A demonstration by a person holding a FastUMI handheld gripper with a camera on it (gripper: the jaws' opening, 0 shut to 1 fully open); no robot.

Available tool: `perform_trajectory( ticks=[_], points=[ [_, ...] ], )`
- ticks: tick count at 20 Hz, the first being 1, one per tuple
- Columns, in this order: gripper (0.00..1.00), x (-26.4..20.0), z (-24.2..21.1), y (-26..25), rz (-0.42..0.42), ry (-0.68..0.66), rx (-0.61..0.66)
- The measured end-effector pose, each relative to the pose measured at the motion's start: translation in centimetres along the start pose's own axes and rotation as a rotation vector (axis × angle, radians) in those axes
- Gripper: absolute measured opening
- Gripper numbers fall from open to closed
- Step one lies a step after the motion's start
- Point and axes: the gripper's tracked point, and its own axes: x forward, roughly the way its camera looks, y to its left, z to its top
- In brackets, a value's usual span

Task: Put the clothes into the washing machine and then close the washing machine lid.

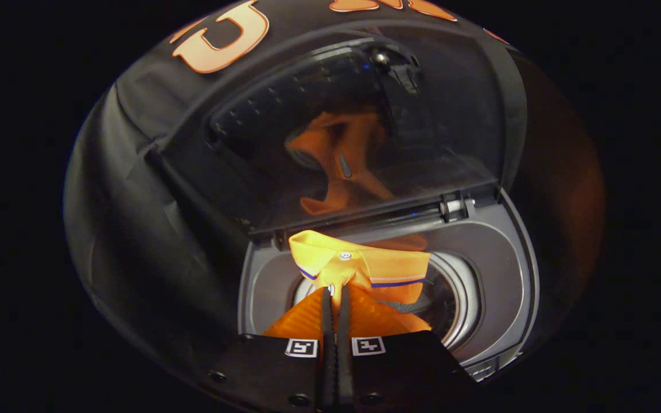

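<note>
Washing machine (497, 269): top-loading unit, seen from above; top panel surrounds a round drum opening.
Lid (336, 137): transparent, raised upright at the rear of the washing machine, hinged along its back edge; an orange reflection shows in the glass.
Shirt (365, 269): orange, collared, striped collar trim, one button visible; hangs over the drum opening of the washing machine, collar toward the lid.
Claw (335, 295): fingers pressed together, pinching the shirt fabric just below the collar.
</note>
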Motion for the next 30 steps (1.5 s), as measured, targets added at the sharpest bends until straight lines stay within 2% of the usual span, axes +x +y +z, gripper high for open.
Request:
perform_trajectory(
  ticks=[9,12,13,18,19,21,30],
  points=[
    [0.08,3.3,-4.0,-4.2,-0.13,0.15,-0.018],
    [0.09,3.7,-4.3,-4.2,-0.142,0.163,-0.004],
    [0.12,3.6,-4.5,-4.2,-0.141,0.169,-0.006],
    [0.4,3.5,-3.8,-4.3,-0.131,0.146,-0.048],
    [0.4,3.5,-3.7,-4.3,-0.131,0.143,-0.052],
    [0.5,3.1,-3.6,-4.3,-0.127,0.134,-0.05],
    [0.56,0.5,-3.0,-3.3,-0.118,0.094,-0.08]
  ],
)
